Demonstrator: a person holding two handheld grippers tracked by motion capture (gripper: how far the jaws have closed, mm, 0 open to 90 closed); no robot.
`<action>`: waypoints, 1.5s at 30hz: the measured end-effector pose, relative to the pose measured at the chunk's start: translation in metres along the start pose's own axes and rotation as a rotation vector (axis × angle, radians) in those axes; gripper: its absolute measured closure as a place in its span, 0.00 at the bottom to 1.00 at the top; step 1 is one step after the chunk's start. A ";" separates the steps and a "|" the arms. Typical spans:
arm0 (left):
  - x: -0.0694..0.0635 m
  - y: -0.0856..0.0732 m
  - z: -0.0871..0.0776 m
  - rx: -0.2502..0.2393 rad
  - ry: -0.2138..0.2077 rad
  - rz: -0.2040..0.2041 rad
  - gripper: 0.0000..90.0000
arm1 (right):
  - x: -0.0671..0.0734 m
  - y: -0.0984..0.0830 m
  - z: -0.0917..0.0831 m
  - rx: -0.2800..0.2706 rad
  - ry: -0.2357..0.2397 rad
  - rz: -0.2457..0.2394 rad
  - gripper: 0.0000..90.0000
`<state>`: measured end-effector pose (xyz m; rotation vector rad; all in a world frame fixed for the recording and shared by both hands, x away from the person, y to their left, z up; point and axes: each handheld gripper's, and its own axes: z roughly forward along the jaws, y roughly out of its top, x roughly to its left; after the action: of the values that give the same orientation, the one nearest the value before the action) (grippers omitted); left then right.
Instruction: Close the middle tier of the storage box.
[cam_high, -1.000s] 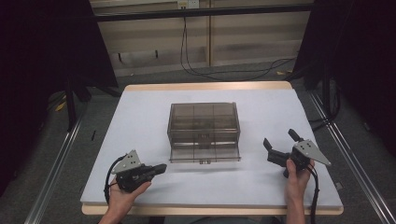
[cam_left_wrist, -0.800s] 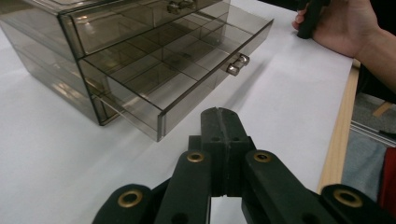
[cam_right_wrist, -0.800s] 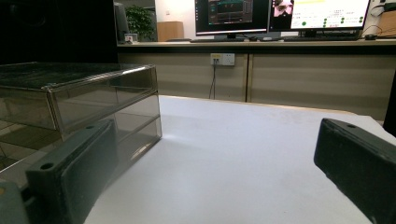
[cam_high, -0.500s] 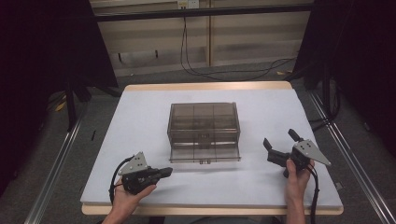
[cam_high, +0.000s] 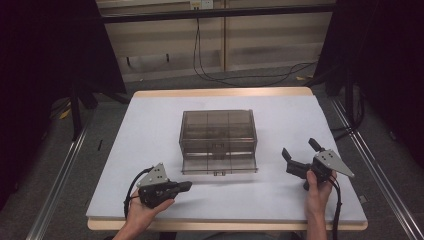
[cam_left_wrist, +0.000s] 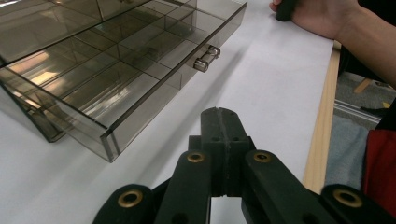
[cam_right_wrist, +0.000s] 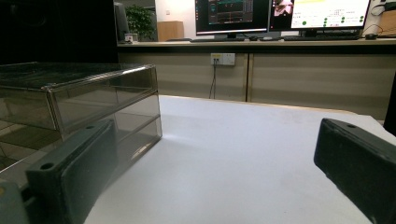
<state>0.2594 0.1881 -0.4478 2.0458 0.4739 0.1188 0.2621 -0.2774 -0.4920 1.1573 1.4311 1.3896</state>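
Left tongs (cam_high: 187, 186) closed, empty — near the smoky drawer box (cam_high: 218, 141) (bottom drawer out) — right tongs (cam_high: 299, 154) wide open.

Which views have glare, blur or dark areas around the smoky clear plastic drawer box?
High view: the white table top is evenly lit, the surroundings nearly black. Left gripper view: bright reflections on the smoky clear plastic drawer box, its small round metal knob sharp. Right gripper view: the near black jaws are soft, the bright monitors glaring.
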 end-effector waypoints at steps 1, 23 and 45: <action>0.000 0.001 0.000 0.004 -0.001 0.002 1.00 | 0.000 0.000 0.000 -0.001 -0.002 0.000 0.00; -0.004 0.019 0.034 0.044 -0.043 0.039 1.00 | 0.000 0.000 0.000 0.002 -0.006 -0.007 0.00; -0.006 0.033 0.056 0.075 -0.074 0.068 1.00 | 0.000 0.000 0.000 0.003 -0.006 -0.010 0.00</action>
<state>0.2787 0.1260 -0.4470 2.1329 0.3675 0.0671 0.2624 -0.2769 -0.4920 1.1537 1.4340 1.3765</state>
